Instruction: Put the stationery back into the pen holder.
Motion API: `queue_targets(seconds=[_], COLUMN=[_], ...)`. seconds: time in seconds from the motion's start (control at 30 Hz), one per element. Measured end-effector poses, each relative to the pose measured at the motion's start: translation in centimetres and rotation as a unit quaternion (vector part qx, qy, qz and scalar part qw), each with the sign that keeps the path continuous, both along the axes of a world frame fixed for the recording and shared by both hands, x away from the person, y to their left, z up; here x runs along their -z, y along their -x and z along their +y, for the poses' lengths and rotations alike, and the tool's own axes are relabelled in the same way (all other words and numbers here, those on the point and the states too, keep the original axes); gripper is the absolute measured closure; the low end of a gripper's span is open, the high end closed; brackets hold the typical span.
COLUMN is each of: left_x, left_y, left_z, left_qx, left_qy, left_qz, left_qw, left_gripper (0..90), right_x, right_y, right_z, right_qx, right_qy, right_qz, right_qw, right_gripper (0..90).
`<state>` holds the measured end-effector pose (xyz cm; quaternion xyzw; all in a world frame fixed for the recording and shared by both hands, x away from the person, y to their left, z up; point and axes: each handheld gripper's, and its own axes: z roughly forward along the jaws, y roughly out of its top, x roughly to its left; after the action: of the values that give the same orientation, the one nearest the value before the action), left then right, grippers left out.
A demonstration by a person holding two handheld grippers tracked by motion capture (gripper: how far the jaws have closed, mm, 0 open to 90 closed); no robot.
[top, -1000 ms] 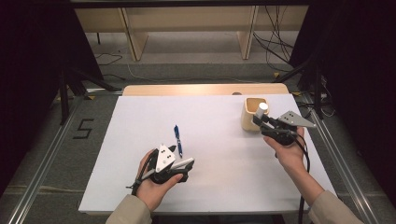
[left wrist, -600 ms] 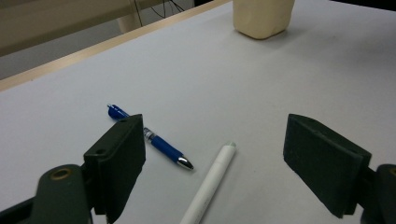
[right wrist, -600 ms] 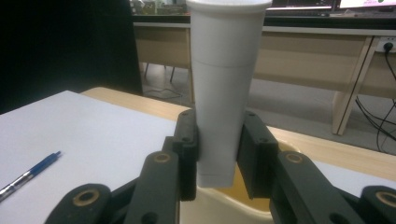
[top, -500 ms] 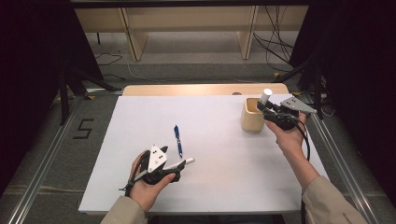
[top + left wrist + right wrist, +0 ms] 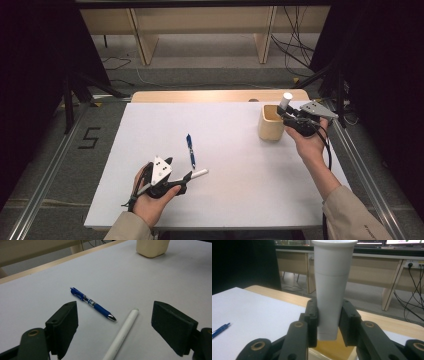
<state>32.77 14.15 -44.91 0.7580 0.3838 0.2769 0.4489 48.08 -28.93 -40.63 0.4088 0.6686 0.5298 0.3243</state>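
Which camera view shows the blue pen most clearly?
The left gripper view: the blue pen lies close, clip and silver tip sharp. The high view shows it small on the table; the right gripper view catches just one end.

All I can read from up here is a dark numeral "5" (image 5: 90, 138) marked on the grey floor left of my table (image 5: 230, 125) — the blue pen's (image 5: 93, 304) label is too small to read

We get even overhead light on the white table (image 5: 240, 130), pitch-dark surroundings, soft shadows, and blurry close-up jaws in both gripper views.
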Motion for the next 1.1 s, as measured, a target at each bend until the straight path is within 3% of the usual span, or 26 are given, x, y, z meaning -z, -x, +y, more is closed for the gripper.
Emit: queue_targets(seconds=[0.47, 1.1], left_x=[0.4, 0.5], left_y=[-0.1, -0.2], left_z=[0.1, 0.2], left_qx=[-0.004, -0.006], left_qy=[-0.004, -0.006], left_qz=[0.002, 0.002], left_qw=[1.0, 1.0], left_gripper=[21.7, 21.9], right_x=[0.4, 1.2], right_y=[-0.7, -1.1], right_z=[-0.4, -0.3], right_qx=[0.015, 0.009], right_qy=[0.012, 0.026], right_qz=[0.01, 0.026], right_qw=[0.9998, 0.9993], right_gripper=[71.0, 70.9])
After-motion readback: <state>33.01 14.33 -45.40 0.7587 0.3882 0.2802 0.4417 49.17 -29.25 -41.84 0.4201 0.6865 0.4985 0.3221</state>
